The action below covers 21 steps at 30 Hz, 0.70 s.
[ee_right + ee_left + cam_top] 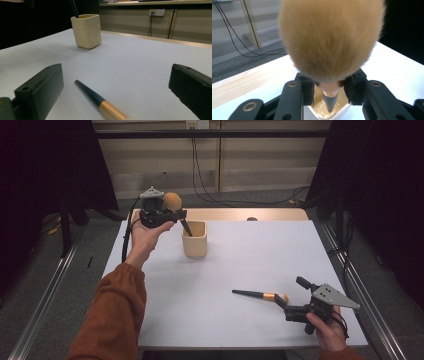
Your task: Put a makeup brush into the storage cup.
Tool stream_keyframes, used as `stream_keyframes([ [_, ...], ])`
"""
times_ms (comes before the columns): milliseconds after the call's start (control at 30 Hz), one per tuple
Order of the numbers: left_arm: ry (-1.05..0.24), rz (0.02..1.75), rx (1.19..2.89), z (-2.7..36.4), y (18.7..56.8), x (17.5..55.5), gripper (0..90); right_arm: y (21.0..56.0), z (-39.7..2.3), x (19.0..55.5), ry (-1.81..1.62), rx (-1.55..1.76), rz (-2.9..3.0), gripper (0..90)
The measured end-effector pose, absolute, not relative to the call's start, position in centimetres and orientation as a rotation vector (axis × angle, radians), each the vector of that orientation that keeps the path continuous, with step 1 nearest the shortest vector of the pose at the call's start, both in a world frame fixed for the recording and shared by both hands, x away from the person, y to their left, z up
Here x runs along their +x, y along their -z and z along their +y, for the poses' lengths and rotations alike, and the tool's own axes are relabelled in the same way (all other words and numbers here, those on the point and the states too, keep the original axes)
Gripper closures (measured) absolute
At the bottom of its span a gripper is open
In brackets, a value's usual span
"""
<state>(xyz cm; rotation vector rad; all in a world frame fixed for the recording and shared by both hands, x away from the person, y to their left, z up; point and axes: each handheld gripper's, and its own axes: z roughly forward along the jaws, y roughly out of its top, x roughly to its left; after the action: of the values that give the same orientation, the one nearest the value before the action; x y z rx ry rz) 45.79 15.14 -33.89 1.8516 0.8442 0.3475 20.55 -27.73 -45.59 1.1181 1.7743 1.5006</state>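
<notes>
Lowering handle-first, a large makeup brush (pixel 173 201) is clamped at its ferrule by the left gripper (pixel 176 215), its dark tip just inside the cream cup (pixel 194 240). A vertical, centred descent is advised so the cup is not tipped, with release only once the handle is seated. The right gripper (pixel 281 300) is spread wide around a second brush (pixel 259 295) lying on the white table (pixel 240 265).

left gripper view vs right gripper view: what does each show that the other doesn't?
Left gripper view alone: the fluffy brush head clamped in the left tongs, its handle tip pointing down into the cup.

Right gripper view alone: a second brush lying flat on the table between the open right tongs, and a wall socket.

Both: the cream cup, seen from above in one and from the side in the other, and the white table.
</notes>
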Motion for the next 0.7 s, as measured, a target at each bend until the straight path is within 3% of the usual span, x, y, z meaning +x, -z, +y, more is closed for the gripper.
stream_keyframes([
  [700,-0.327,0.854,1.888,14.8,36.6,45.8,64.3,45.6,-27.7,20.6,-1.497,1.104,1.784,0.0],
])
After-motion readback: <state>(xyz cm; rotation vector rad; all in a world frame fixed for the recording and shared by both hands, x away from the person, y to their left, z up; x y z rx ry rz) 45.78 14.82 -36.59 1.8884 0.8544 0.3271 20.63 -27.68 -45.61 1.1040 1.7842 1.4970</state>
